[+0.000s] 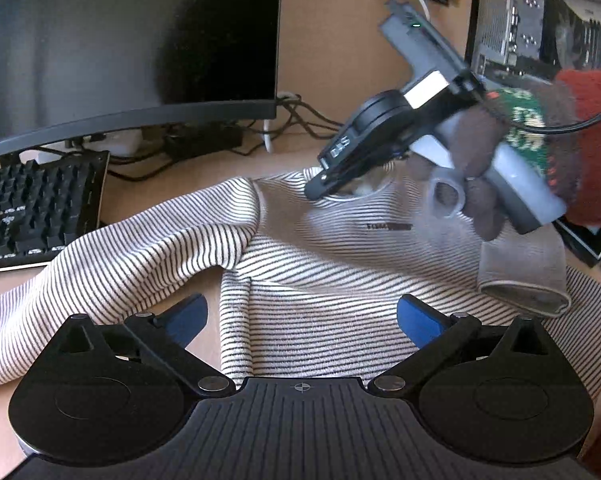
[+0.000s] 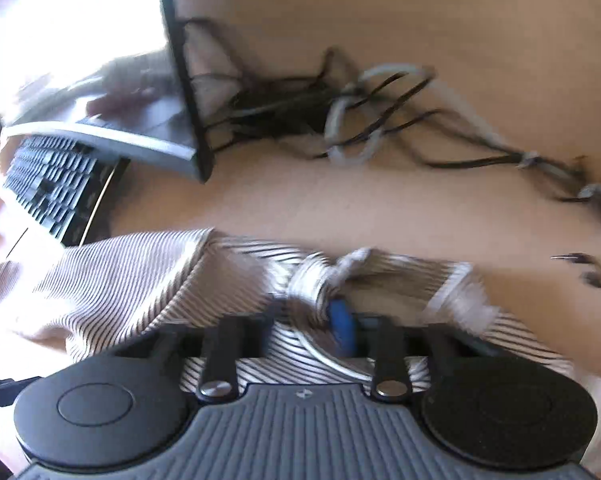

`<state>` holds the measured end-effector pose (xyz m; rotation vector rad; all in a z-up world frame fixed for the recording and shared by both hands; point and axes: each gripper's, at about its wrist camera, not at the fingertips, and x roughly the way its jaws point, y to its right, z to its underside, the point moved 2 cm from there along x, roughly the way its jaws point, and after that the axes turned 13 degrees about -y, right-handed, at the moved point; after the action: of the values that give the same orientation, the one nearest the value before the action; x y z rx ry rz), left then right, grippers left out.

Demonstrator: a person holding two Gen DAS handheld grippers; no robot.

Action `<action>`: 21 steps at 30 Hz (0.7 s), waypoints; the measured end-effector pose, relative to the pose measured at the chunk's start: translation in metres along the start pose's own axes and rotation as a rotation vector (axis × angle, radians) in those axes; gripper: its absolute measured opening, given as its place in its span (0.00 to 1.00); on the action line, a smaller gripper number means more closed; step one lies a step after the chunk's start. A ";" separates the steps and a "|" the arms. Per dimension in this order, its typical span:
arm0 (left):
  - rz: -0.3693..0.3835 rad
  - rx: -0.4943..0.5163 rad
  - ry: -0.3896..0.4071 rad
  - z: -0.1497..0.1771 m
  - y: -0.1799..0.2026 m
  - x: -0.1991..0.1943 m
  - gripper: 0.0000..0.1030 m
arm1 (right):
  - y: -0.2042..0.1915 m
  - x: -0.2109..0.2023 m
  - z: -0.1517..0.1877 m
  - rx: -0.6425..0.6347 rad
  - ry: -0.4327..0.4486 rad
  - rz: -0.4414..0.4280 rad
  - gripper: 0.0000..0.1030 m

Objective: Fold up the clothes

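A white sweater with thin black stripes [image 1: 320, 264] lies on the wooden desk, front up, one sleeve [image 1: 112, 256] spread to the left and a cuff [image 1: 528, 280] at the right. My left gripper [image 1: 302, 318] is open just above the sweater's lower part, holding nothing. My right gripper [image 1: 320, 188] sits at the neckline [image 1: 364, 194], held by a gloved hand. In the right wrist view the right gripper [image 2: 342, 328] is shut on the sweater's collar [image 2: 316, 280], with bunched fabric between its blue pads.
A curved monitor [image 1: 128, 40] and a black keyboard [image 1: 32, 208] stand at the left. Tangled cables [image 2: 340, 116] lie on the desk [image 2: 340, 208] behind the sweater. A computer case [image 1: 540, 20] stands at the back right.
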<state>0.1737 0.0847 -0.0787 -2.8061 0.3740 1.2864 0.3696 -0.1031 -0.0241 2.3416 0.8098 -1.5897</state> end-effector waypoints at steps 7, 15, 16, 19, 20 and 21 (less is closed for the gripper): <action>-0.032 -0.032 -0.028 0.002 -0.002 0.001 1.00 | -0.009 0.014 -0.022 -0.178 0.095 0.194 0.02; 0.009 -0.035 -0.068 0.000 -0.008 0.005 1.00 | 0.015 -0.012 -0.019 -0.124 0.133 0.243 0.04; 0.015 -0.035 -0.073 0.000 -0.009 0.005 1.00 | 0.016 -0.026 -0.009 -0.108 0.143 0.216 0.07; 0.032 -0.035 -0.088 -0.001 -0.011 0.007 1.00 | 0.015 -0.051 0.022 -0.075 0.148 0.148 0.35; 0.037 -0.035 -0.093 -0.001 -0.012 0.007 1.00 | 0.013 -0.052 0.029 -0.070 0.146 0.128 0.39; 0.038 -0.034 -0.098 -0.001 -0.011 0.008 1.00 | 0.011 -0.052 0.036 -0.065 0.144 0.108 0.40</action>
<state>0.1820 0.0938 -0.0852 -2.7624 0.4073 1.4456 0.3327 -0.1454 0.0072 2.4307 0.7378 -1.3450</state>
